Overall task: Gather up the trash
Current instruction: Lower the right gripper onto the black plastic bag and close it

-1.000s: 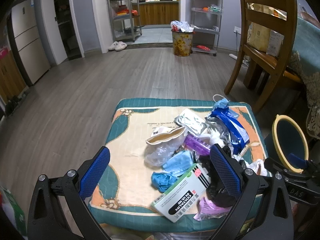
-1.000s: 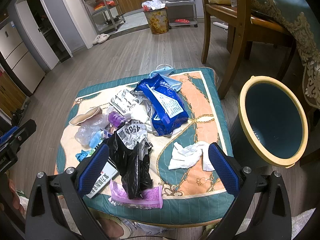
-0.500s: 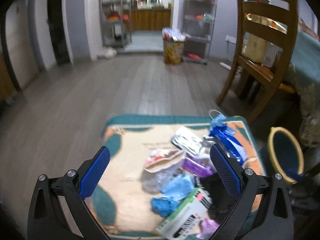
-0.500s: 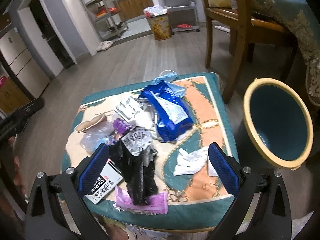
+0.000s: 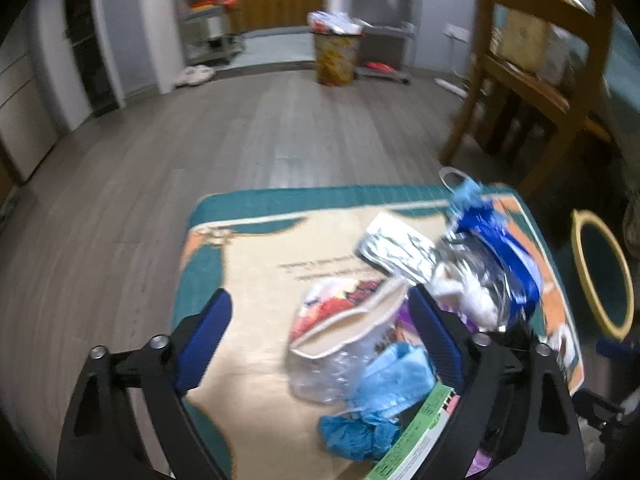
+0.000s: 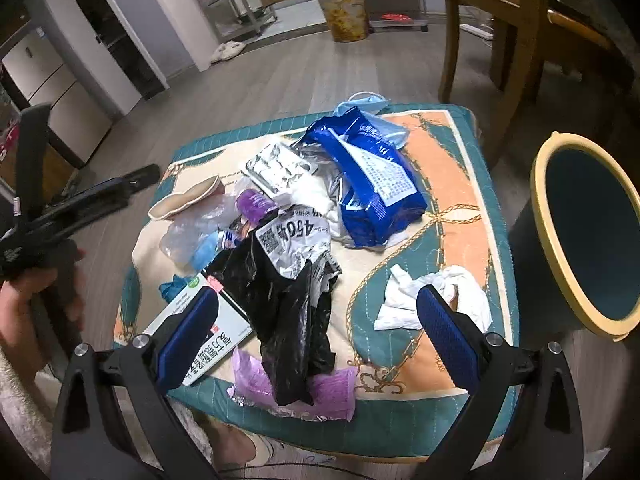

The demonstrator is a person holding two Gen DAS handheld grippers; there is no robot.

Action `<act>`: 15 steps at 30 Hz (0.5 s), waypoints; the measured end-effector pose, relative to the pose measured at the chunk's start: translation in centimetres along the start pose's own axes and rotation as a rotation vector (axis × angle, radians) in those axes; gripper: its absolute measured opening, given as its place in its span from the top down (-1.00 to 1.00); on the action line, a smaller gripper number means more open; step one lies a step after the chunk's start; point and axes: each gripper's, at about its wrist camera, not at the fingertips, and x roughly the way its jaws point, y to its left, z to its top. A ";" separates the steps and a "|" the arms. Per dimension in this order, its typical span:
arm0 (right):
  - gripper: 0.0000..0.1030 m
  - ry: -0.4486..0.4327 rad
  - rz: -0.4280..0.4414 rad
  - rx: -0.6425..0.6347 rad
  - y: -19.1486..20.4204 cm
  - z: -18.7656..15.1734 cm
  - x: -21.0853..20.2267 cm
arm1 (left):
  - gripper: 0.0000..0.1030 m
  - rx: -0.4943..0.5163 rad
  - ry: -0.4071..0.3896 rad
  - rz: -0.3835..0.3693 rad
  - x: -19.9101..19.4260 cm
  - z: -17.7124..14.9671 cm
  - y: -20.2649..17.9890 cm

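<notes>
Trash heaped on patterned cushion [image 6: 460, 184]: blue foil bag [image 6: 376, 184], crumpled black bag [image 6: 288, 296], white tissue [image 6: 436, 292], green-white box [image 6: 208, 340], clear wrapper [image 5: 340, 360], purple wrapper [image 6: 300, 392]

Yellow-rimmed bin [image 6: 580, 240] seen just beside cushion

Left gripper [image 5: 320, 328] closing, jaws wide, wrapper between pads, untouched

Right gripper [image 6: 316, 332] spread above black bag, nothing pinched

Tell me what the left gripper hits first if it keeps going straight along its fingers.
Most likely the crumpled clear plastic bag with the cream rim, which lies between the closing jaws of the left gripper, not yet pinched. Blur makes depth uncertain; the patterned cushion lies just beneath.
</notes>
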 end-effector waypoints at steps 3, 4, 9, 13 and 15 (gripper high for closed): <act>-0.71 0.030 0.010 0.021 -0.4 0.0 0.6 | -0.47 0.039 0.053 0.015 1.6 -0.4 -0.4; -0.68 0.039 0.010 0.027 -0.5 0.0 0.8 | -0.44 0.035 0.069 0.018 2.1 -0.5 -0.2; -0.45 0.077 0.029 0.019 -0.4 -0.1 1.6 | -0.28 0.028 0.111 0.019 3.7 -0.9 0.5; -0.26 0.102 0.044 0.014 -0.3 0.0 2.3 | -0.25 0.044 0.107 0.005 4.0 -0.7 0.2; -0.12 0.123 0.058 0.009 -0.2 0.0 2.9 | -0.09 0.049 0.118 0.001 4.3 -0.8 0.2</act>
